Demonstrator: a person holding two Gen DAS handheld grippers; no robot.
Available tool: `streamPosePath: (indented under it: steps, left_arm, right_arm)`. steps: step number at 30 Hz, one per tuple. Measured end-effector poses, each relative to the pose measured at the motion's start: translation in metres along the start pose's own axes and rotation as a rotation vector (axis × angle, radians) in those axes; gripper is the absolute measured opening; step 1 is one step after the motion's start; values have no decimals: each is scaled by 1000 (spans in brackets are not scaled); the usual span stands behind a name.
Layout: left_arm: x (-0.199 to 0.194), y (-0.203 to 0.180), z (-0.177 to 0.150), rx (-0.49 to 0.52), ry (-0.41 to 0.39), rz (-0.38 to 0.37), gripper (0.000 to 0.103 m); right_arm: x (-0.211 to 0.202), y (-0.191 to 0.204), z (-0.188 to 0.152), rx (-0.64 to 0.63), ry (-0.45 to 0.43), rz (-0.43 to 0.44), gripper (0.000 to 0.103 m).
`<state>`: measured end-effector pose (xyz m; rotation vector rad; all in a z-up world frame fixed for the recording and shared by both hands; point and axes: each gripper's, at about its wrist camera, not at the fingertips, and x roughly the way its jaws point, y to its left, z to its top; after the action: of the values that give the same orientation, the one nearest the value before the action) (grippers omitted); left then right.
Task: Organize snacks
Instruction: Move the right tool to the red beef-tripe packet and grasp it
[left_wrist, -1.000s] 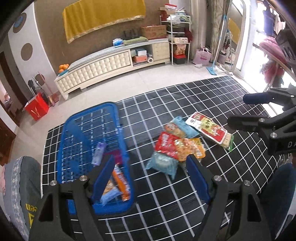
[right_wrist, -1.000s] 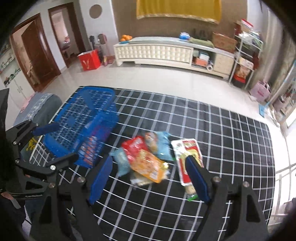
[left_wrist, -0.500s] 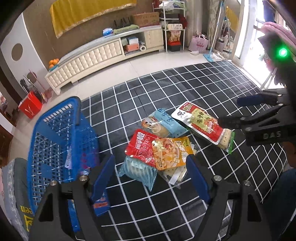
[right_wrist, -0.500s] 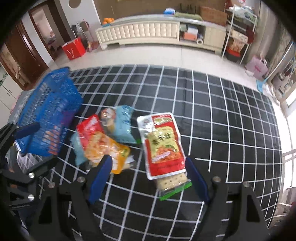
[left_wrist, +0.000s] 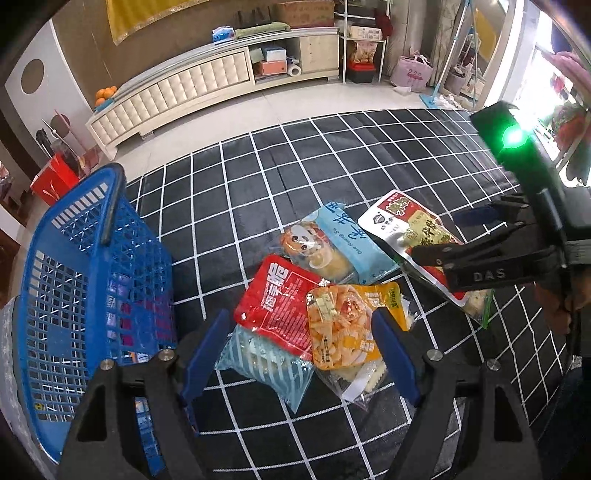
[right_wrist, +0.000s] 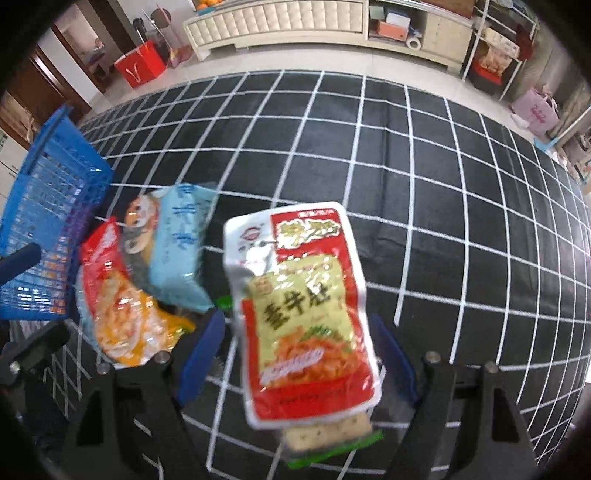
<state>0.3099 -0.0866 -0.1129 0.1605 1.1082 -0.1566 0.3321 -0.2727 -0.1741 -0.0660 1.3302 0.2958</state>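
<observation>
A pile of snack packets lies on the black grid rug (left_wrist: 295, 177). In the left wrist view my open left gripper (left_wrist: 301, 345) hovers over a red packet (left_wrist: 275, 295), an orange packet (left_wrist: 341, 328) and a striped teal packet (left_wrist: 264, 363). A light blue packet (left_wrist: 338, 245) lies behind them. My open right gripper (right_wrist: 297, 352) straddles a large red-and-white pouch (right_wrist: 301, 302) that rests on a green-edged cracker pack (right_wrist: 332, 441). The right gripper also shows in the left wrist view (left_wrist: 450, 236) over that pouch (left_wrist: 406, 225).
A blue plastic basket (left_wrist: 70, 273) holding several packets stands at the left of the rug, also in the right wrist view (right_wrist: 48, 184). A white low cabinet (left_wrist: 177, 88), a red bag (left_wrist: 55, 177) and shelves stand beyond the rug on the tiled floor.
Both grippers have moved down and closer to the packets. The left has shifted right from the basket to the pile. The right now straddles the red-and-white pouch.
</observation>
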Motion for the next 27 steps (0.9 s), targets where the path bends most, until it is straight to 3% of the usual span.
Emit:
streamPosePath:
  steps: [8, 17, 22, 26, 27]
  left_arm:
    - [5, -4, -2, 9, 8, -27, 78]
    - [-7, 1, -8, -14, 0, -47, 78]
    - [-16, 6, -11, -25, -10, -54, 78]
    - [-20, 9, -13, -24, -15, -51, 78]
    - [-21, 10, -13, -26, -17, -51, 78]
  right_arm:
    - [16, -5, -6, -42, 26, 9, 83]
    - [-12, 12, -26, -86, -3, -24, 44]
    - [-16, 17, -26, -61, 17, -19, 46]
    - [-8, 17, -4, -42, 64, -39, 63]
    - [-5, 17, -3, -41, 74, -42, 71]
